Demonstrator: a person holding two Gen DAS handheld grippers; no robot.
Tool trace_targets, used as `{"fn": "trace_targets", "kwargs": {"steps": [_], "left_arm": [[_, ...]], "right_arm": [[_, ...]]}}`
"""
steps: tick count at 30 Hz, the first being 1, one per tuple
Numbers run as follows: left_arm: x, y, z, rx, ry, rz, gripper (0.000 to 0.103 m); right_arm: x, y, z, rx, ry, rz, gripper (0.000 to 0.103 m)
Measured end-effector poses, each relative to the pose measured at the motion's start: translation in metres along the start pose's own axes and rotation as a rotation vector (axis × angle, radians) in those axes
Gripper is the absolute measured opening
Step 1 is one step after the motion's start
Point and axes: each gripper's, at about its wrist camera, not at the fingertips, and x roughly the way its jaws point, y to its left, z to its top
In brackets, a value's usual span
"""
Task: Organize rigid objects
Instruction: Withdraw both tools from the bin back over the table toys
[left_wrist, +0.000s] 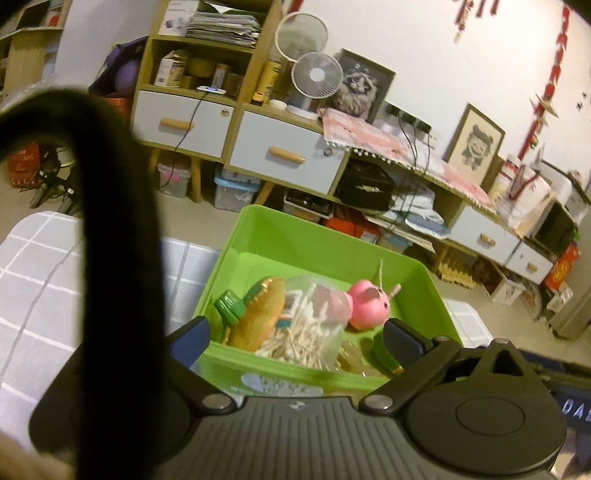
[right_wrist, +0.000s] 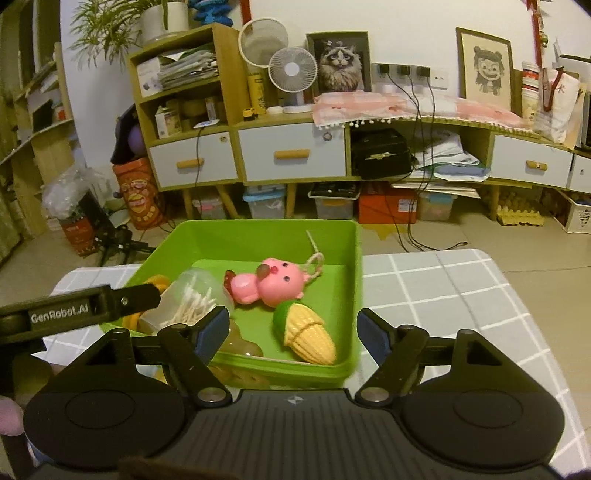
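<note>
A green plastic bin (left_wrist: 295, 240) (right_wrist: 258, 236) stands on a checked tablecloth. In it lie a pink pig toy (left_wrist: 367, 304) (right_wrist: 273, 282), a clear jar of cotton swabs (left_wrist: 314, 325) (right_wrist: 192, 299), an amber bottle with a green cap (left_wrist: 255, 314) and a toy corn cob (right_wrist: 308, 334). My left gripper (left_wrist: 295, 338) is open and empty, just over the bin's near wall. My right gripper (right_wrist: 293, 330) is open and empty, its fingers spread over the bin's near right part above the corn. The left gripper's arm shows in the right wrist view (right_wrist: 74, 312).
A checked tablecloth (right_wrist: 443, 295) (left_wrist: 37, 266) covers the table around the bin. A black cable (left_wrist: 118, 221) hangs close across the left wrist view. Beyond the table's far edge stand a sideboard with drawers (right_wrist: 291, 155), fans and storage boxes.
</note>
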Motion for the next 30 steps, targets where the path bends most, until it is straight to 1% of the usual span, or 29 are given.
{"fn": "trace_targets", "kwargs": {"steps": [7, 14, 25, 30], "left_arm": [[-0.016, -0.004, -0.006, 0.059, 0.039, 0.019, 0.076], [-0.036, 0.0, -0.008, 0.105, 0.05, 0.025, 0.076], [-0.057, 0.02, -0.022, 0.159, 0.105, 0.042, 0.076], [-0.069, 0.032, -0.03, 0.198, 0.124, 0.05, 0.076]], "right_arm": [[-0.018, -0.006, -0.004, -0.007, 0.031, -0.023, 0.081], [-0.033, -0.007, -0.01, -0.035, 0.051, -0.032, 0.081], [-0.042, -0.012, -0.028, -0.047, 0.116, -0.031, 0.083], [-0.046, -0.019, -0.04, -0.064, 0.139, -0.053, 0.083]]}}
